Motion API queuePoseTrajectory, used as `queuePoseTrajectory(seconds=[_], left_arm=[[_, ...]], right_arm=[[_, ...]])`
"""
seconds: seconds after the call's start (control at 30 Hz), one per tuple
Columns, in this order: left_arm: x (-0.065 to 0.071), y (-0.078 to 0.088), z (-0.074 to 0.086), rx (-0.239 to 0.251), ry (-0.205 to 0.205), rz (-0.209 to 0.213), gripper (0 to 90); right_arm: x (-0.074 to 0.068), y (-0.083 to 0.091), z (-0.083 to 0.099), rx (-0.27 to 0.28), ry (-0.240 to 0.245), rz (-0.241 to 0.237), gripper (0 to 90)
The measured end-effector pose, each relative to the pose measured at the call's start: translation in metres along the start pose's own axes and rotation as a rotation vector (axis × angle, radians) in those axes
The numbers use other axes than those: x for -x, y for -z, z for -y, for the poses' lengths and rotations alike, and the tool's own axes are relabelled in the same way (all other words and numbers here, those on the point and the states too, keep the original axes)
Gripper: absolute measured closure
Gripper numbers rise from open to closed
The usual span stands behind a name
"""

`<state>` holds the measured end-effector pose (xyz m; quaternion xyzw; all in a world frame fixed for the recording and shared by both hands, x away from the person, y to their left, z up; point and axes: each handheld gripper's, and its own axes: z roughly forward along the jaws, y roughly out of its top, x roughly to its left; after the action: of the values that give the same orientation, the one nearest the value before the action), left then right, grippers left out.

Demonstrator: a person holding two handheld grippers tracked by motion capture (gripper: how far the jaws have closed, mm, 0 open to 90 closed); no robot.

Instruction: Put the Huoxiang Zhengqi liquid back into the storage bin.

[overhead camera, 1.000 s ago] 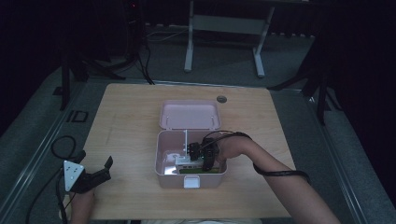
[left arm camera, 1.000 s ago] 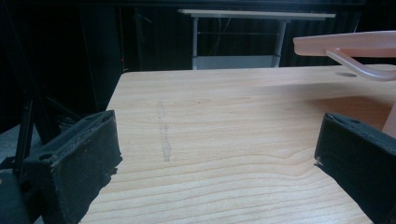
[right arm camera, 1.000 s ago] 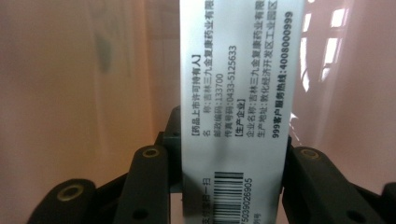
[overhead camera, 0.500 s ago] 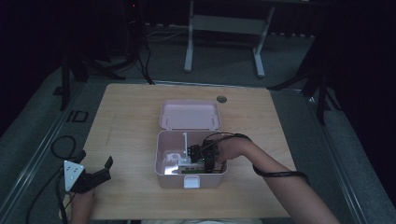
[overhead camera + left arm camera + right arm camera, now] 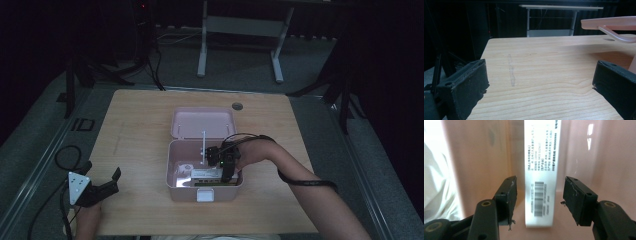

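Right gripper down inside open pink storage box, fingers spread either side of upright barcoded white carton, not touching; likely lined up for pinch. Left gripper parked at tabletop front-left corner, fingers released, empty. Light wood tabletop; dark room, metal stand behind.

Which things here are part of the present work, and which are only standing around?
In use:
- pink box, lid open
- white carton with a barcode, inside the box
- right tool, open around the carton

Standing around:
- left tool, open above the bare table
- white pouch in the box
- metal stand behind the table
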<state>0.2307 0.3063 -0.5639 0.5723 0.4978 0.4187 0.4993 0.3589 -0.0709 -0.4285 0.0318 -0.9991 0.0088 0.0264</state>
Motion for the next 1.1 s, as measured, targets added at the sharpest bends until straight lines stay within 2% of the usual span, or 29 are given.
queuePoseTrajectory(seconds=[0.03,0.07,0.1,0.17,0.27,0.4,0.43,0.47,0.63,0.7,0.73,0.8,0.83,0.9,0.97,1.0,1.07,1.1], left_arm=[[0.0,0.0,0.0,0.001,0.0,-0.001,0.2],[0.0,0.0,0.0,0.001,0.0,-0.001,0.2],[0.0,0.0,0.0,0.0,0.0,0.0,0.2],[0.0,0.0,0.0,0.001,-0.001,-0.001,0.2],[0.0,0.0,0.0,0.002,0.001,0.0,0.2],[0.0,0.0,0.0,0.001,0.0,0.001,0.2],[0.0,0.0,0.0,0.001,-0.001,0.001,0.2],[0.0,0.0,0.0,0.001,-0.001,0.001,0.2],[0.0,0.0,0.0,0.001,-0.001,0.001,0.2],[0.0,0.0,0.0,0.001,0.0,0.0,0.2],[0.0,0.0,0.0,0.0,0.0,0.0,0.2],[0.0,0.0,0.0,0.0,-0.001,0.0,0.2],[0.0,0.0,0.0,0.0,-0.001,-0.001,0.2],[0.0,0.0,0.0,0.0,-0.001,0.0,0.2],[0.0,0.0,0.0,0.001,-0.001,0.001,0.2],[0.0,0.0,0.0,0.0,0.0,0.001,0.2],[0.0,0.0,0.0,0.0,0.0,0.002,0.2],[0.0,0.0,0.0,0.0,0.0,0.002,0.2]], right_arm=[[-0.001,0.005,0.001,0.012,-0.001,0.007,42.9],[0.0,0.015,0.004,0.052,-0.003,0.017,42.8],[0.0,0.015,0.004,0.052,-0.003,0.017,42.8],[0.0,0.029,0.01,0.093,-0.001,0.033,40.8],[0.0,0.036,0.014,0.117,-0.006,0.049,40.1],[0.002,0.048,0.026,0.167,-0.018,0.081,32.0],[0.003,0.053,0.034,0.196,-0.027,0.107,29.4],[0.003,0.053,0.034,0.196,-0.027,0.107,29.4],[0.009,0.063,0.057,0.267,-0.088,0.138,16.1],[0.012,0.063,0.066,0.284,-0.116,0.154,13.7],[0.014,0.061,0.075,0.284,-0.135,0.179,12.7],[0.015,0.06,0.08,0.289,-0.149,0.186,12.6],[0.019,0.057,0.09,0.31,-0.186,0.192,12.2],[0.02,0.055,0.093,0.318,-0.199,0.194,12.1],[0.026,0.048,0.107,0.341,-0.237,0.215,11.5],[0.026,0.048,0.107,0.341,-0.237,0.215,11.5],[0.03,0.04,0.117,0.355,-0.269,0.211,11.5],[0.032,0.035,0.122,0.349,-0.276,0.228,11.5]])
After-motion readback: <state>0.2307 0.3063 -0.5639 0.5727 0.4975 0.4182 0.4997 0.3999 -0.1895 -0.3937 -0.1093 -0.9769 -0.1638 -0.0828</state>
